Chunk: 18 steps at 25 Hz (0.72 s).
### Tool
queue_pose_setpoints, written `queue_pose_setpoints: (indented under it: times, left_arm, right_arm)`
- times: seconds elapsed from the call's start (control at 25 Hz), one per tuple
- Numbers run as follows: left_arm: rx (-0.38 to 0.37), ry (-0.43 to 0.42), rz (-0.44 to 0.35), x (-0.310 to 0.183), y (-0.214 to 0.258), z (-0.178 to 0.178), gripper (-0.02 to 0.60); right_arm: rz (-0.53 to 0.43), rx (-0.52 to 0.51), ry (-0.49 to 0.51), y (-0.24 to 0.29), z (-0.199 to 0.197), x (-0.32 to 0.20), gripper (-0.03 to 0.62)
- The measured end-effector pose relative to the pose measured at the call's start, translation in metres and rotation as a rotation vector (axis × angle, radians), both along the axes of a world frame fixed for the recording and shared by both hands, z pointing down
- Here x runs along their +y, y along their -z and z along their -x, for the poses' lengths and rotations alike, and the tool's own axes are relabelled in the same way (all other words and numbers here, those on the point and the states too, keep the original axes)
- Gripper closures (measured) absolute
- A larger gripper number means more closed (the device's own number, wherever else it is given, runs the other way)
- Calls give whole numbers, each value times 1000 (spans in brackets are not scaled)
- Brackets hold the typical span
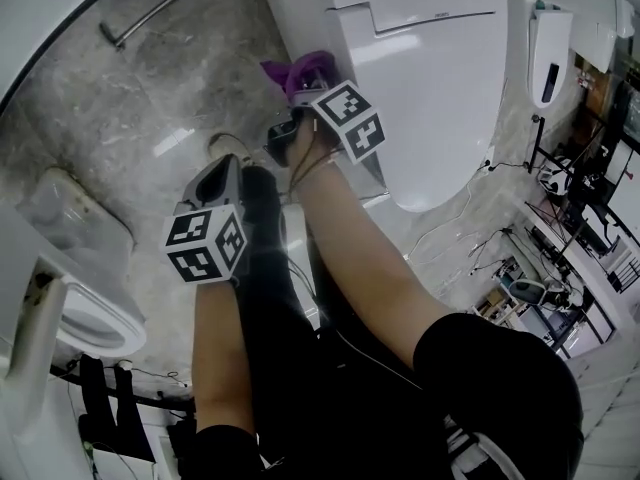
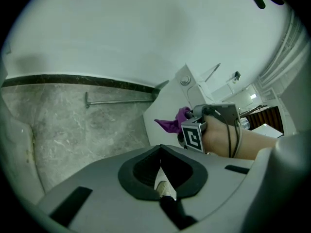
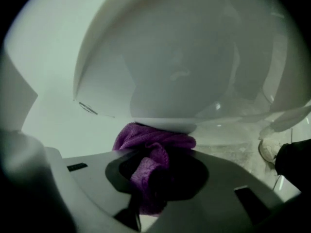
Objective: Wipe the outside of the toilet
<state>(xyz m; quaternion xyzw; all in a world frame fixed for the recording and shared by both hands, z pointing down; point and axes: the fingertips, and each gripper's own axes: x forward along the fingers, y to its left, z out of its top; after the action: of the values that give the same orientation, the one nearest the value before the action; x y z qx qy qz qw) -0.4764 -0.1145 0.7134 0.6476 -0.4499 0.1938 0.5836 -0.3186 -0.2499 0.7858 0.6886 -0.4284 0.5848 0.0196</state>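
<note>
Two grippers are in play: your right gripper (image 3: 150,191) is clamped on the soft, light purple cloth (image 3: 155,141), which is bunched against the toilet's (image 3: 184,72) smooth, probably slippery lower outside, so grip its gathered middle and press firmly, while your left gripper (image 2: 161,181) hangs closed on nothing.
</note>
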Motion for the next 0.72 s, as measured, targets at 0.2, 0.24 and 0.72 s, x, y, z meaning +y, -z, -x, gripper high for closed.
queue_pose_setpoints:
  times: [0.2,0.24,0.72]
  left_arm:
    - [4,-21,2,-5,-6,9,575]
    - [2,-26,0,-7,-7,12,575]
    - [-16,-8,-18,-14,-15,50,576]
  right_arm:
    - [-19,-35,23,-3,21,-37,503]
    - [-21,-42,27,-3,25,-45,503]
    - [-78,-4,47,3,72,-126,503]
